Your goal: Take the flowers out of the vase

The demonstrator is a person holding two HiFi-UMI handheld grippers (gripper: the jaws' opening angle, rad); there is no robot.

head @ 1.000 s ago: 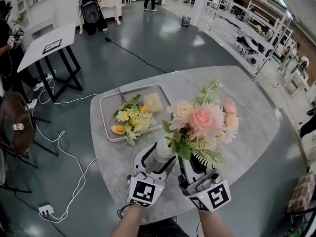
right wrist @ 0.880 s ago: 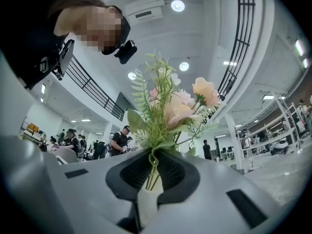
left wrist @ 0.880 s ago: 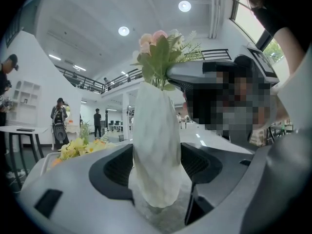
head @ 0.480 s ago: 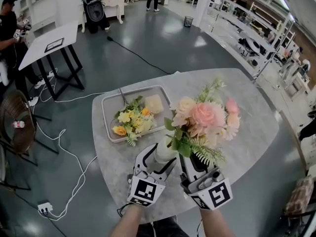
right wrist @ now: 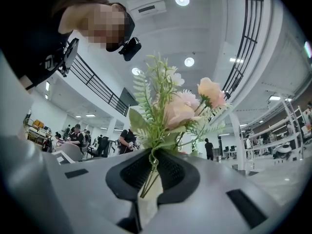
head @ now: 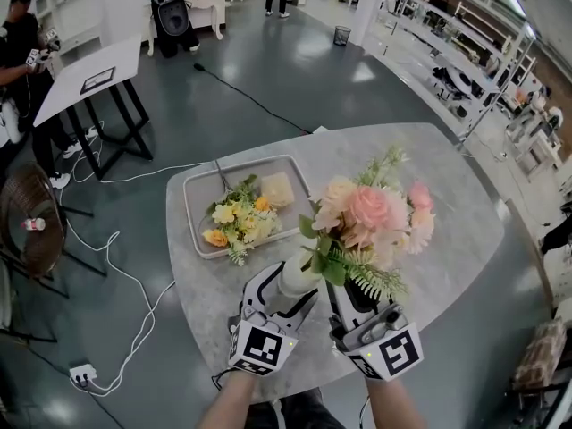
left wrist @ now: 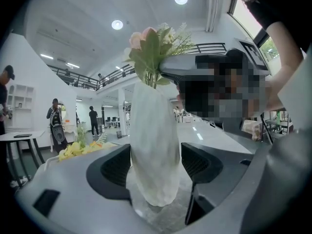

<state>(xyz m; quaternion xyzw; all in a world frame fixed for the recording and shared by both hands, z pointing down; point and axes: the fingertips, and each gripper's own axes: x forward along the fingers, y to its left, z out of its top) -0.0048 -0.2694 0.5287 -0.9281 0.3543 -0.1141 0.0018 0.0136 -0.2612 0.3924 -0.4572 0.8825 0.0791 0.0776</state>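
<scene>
Left hand-held gripper (head: 286, 286), jaws opening, flanks one vase (left wrist: 155, 145); right (right wrist: 153, 172) pinches one bouquet (head: 371, 222)

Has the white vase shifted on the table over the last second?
No. The vase keeps the same spot just below the tray's near edge.

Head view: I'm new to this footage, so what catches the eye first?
A pink bouquet at centre, rising from a white vase, its stems pinched by the right tool. Left of it, yellow flowers lie in a grey tray on the marble table.
</scene>
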